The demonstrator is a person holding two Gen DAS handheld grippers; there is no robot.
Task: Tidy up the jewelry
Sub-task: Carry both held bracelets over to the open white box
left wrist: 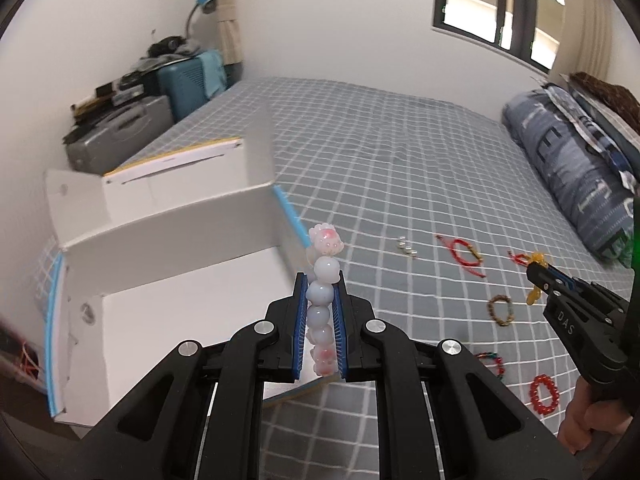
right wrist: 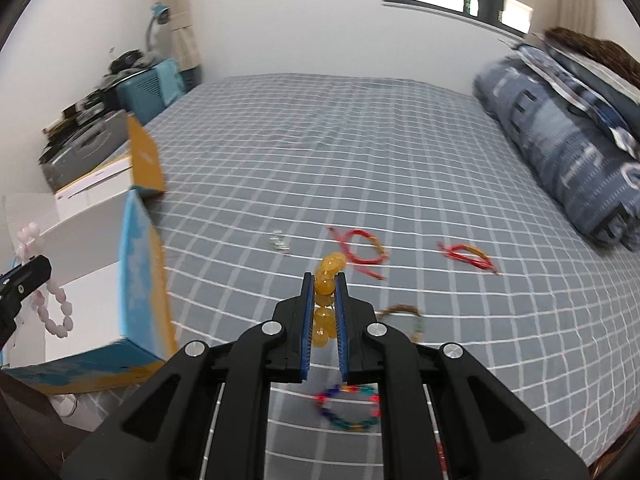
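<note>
Two bracelets were held: left gripper (left wrist: 322,280) jaws clenched on pink bracelet (left wrist: 322,300) above the box (left wrist: 168,220); right gripper (right wrist: 325,280) clenched on amber bracelet (right wrist: 326,280) beside it.

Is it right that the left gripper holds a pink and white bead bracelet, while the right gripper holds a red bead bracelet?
Not quite. The left gripper does hold the pink and white bead bracelet, but the right gripper holds a yellow bead bracelet, as the right wrist view shows. The red bead bracelet lies on the bed.
</note>
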